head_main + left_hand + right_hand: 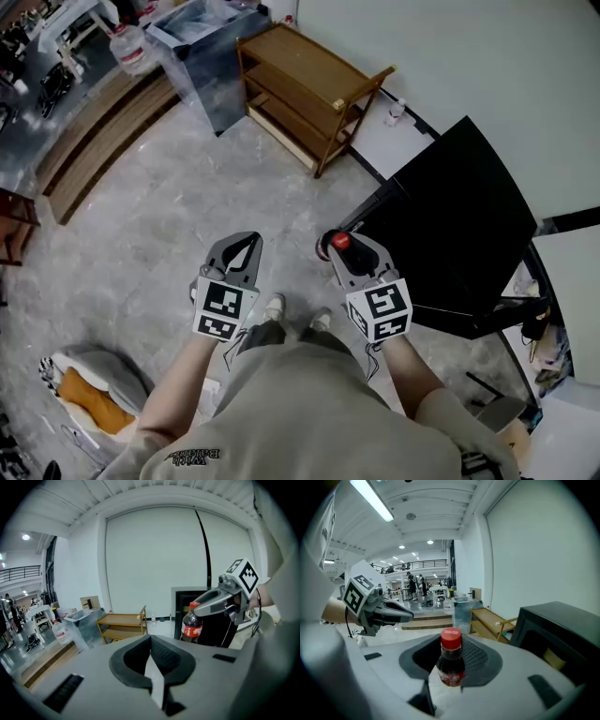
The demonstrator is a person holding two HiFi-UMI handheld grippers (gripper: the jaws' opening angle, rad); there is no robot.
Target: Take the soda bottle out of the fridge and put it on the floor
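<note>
A wooden shelf trolley (300, 89) stands on grey marbled floor (169, 216) beside a white wall (487, 56), strip lights (372, 498) overhead.

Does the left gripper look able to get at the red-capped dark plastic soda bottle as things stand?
Probably yes. The red-capped dark plastic soda bottle hangs clamped in the right gripper, beside the left gripper, with only open air between them. The left jaws are together, so they must open first.

my right tongs (335, 246) and left tongs (240, 242): grey, black pads, black-white square-pattern marker cubes (225, 311). soda bottle (451, 660) in the right ones: red cap, dark cola, red label. fridge (459, 216) right of them: black. shelf (300, 66) ahead: tan wood. floor (159, 216): grey marbled.
</note>
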